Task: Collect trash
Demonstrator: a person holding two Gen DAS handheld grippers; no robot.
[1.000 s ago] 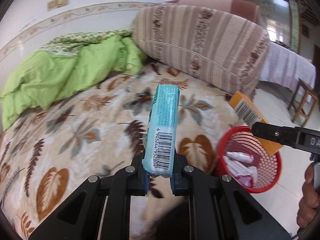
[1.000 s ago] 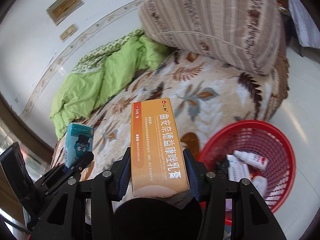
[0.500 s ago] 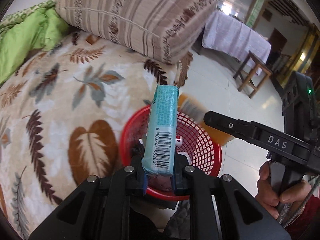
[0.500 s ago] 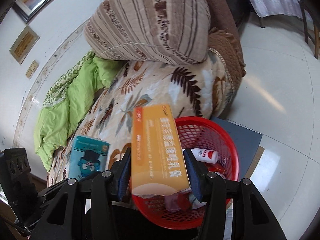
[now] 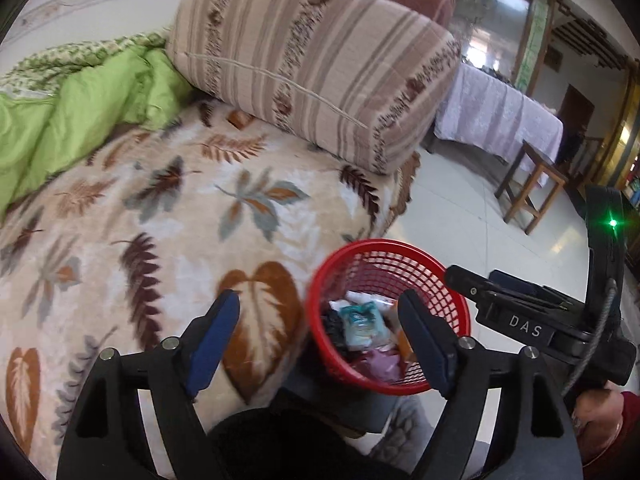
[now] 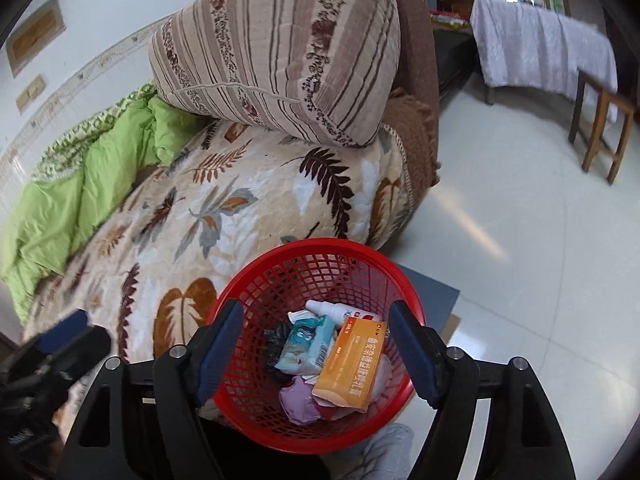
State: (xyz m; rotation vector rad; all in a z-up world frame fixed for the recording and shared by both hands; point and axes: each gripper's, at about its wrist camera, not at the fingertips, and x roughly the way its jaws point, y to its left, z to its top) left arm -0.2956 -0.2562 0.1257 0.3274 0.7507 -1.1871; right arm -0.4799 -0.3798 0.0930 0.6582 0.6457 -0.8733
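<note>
At the far left of both views a green quilt (image 5: 76,120) lies bunched along the wall side of the bed, on a blanket printed with leaves (image 5: 168,216). A striped cushion (image 5: 316,80) rests on the blanket's far end.

The left gripper (image 5: 320,340) has just been opening its jaws; they stand wide apart with nothing between the blue pads (image 5: 212,340), one over the blanket's edge and the other over the red basket (image 5: 352,252). From this view only part of the basket's contents shows: a teal tissue packet (image 5: 362,322) and a scrap of purple below it, with the orange carton mostly hidden behind the right finger.

The right wrist view looks almost straight into the red basket (image 6: 316,252), just beside the bed, and shows far more. The teal tissue packet (image 6: 308,344) lies inside, touching the orange carton (image 6: 354,364), which lies tilted across the pile. Behind them lies a small white bottle (image 6: 332,310), to the left something black (image 6: 276,344), and below a crumpled purple piece (image 6: 300,400). The right gripper (image 6: 316,356) has likewise just been opening; its jaws stand spread above the basket, holding nothing.

Only the left view shows the right gripper's black body with a green light, and a hand (image 5: 600,420) on its handle. Further right stand a cloth-covered table (image 5: 500,120) and a wooden stool (image 5: 532,188).
</note>
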